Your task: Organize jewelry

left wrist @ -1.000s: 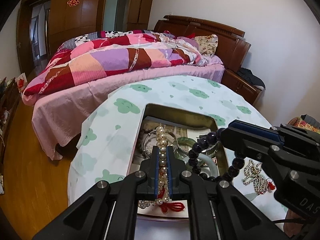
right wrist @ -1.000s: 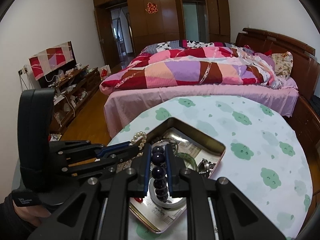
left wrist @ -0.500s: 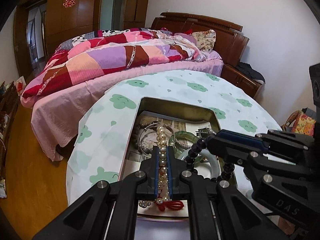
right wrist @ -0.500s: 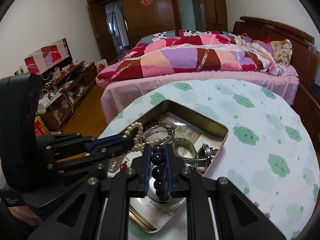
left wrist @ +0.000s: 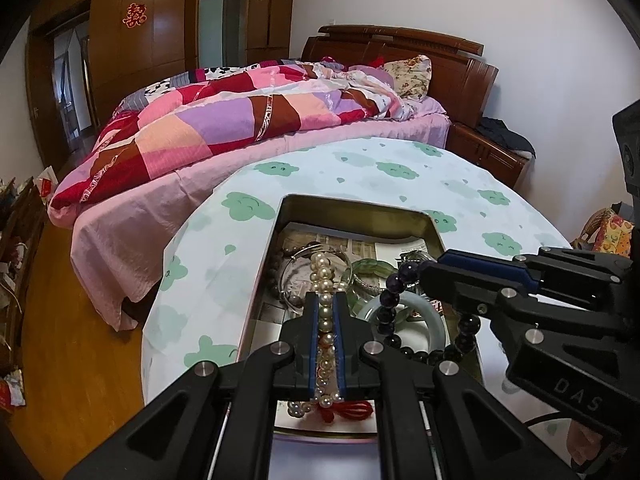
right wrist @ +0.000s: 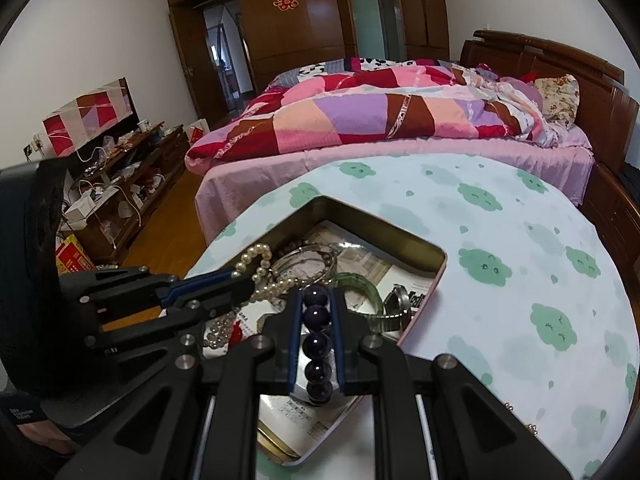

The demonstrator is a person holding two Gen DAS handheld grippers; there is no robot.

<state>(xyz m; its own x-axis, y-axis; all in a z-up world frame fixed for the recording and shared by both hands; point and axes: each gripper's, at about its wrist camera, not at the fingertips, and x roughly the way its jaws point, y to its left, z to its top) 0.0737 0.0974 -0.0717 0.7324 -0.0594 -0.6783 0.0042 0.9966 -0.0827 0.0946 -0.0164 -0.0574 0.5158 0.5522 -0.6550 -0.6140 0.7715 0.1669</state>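
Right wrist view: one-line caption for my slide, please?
Right gripper clamps a dark bead bracelet above the open tin while the left gripper holds pearls.

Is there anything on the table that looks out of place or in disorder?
Yes. A few small metallic beads lie loose on the tablecloth, outside the tin box. Inside the box the bangles, a watch and other pieces are piled together on newspaper, not sorted.

Tin [left wrist: 362,205] on table [left wrist: 400,168]; bangles [left wrist: 404,316] inside; bed [left wrist: 240,128] behind.
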